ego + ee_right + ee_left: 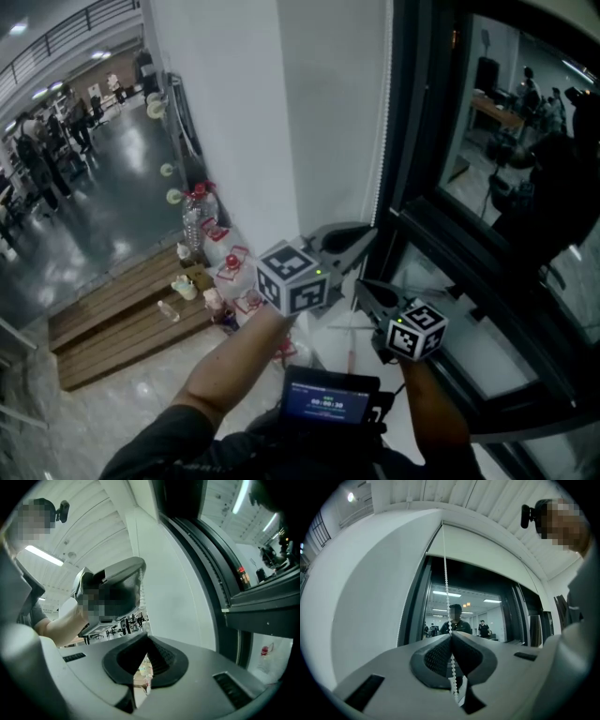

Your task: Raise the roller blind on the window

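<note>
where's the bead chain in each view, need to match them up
Head view: bead chain is a thin white line down the wall edge, ending at the left tongs.
Left gripper view: centre of the picture, dropping from above and pinched between the shut tongs.
Right gripper view: cannot make it out.
Shared landmark: the dark window frame.

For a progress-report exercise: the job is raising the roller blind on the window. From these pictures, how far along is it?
Done, it seems: the roller blind covers only the top of the window; most glass is bare. In hand: the left gripper is shut on the bead chain; the right gripper is shut, with no chain seen in it. Left: perhaps more pulls, then releasing the chain.
</note>
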The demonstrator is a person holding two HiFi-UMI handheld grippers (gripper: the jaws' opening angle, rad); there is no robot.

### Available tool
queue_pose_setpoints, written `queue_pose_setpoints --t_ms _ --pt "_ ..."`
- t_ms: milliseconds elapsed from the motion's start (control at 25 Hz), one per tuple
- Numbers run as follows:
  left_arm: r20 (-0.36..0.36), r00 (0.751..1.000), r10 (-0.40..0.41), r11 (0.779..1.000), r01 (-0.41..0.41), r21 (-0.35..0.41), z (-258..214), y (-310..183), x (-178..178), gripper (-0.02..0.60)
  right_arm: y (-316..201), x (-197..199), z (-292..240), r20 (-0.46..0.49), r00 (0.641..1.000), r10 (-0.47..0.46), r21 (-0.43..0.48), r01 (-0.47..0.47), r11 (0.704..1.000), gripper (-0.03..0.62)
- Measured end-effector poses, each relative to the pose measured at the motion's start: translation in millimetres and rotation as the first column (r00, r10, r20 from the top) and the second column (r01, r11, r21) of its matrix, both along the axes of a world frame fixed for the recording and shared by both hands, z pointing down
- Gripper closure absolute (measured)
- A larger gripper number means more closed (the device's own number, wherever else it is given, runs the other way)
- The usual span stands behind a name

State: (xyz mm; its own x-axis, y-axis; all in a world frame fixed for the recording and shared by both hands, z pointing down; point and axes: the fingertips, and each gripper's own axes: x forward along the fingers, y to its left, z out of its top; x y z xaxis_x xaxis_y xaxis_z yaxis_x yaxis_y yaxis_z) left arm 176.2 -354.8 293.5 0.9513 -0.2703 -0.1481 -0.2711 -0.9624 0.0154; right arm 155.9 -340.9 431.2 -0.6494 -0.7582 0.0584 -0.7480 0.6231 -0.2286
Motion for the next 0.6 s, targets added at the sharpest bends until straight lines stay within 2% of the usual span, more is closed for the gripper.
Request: queue_pose_setpoints --t_ms 200,400,520,600 --pt "0.04 0.999 -0.007 1.0 0.008 -0.015 28 5 1 0.581 3 -3 24 -0.023 1.0 0.007 -0.074 -0.009 0.997 0.579" --pt "0.064 0.998 -0.005 0.999 0.008 -0.053 59 6 0 0.581 6 -2 56 -0.143 0.989 0.021 -0.125 -0.039 0.991 0.569" --pt "0.075 0.997 -0.013 0.998 0.017 -0.054 63 6 -6 0.581 8 4 55 -0.202 0.979 0.037 -0.117 -0.062 0.991 0.563" --pt "0.089 0.996 -0.02 0.999 0.024 -0.039 62 4 -8 0.581 9 12 40 -0.206 0.978 0.043 -0.091 -0.063 0.994 0.521"
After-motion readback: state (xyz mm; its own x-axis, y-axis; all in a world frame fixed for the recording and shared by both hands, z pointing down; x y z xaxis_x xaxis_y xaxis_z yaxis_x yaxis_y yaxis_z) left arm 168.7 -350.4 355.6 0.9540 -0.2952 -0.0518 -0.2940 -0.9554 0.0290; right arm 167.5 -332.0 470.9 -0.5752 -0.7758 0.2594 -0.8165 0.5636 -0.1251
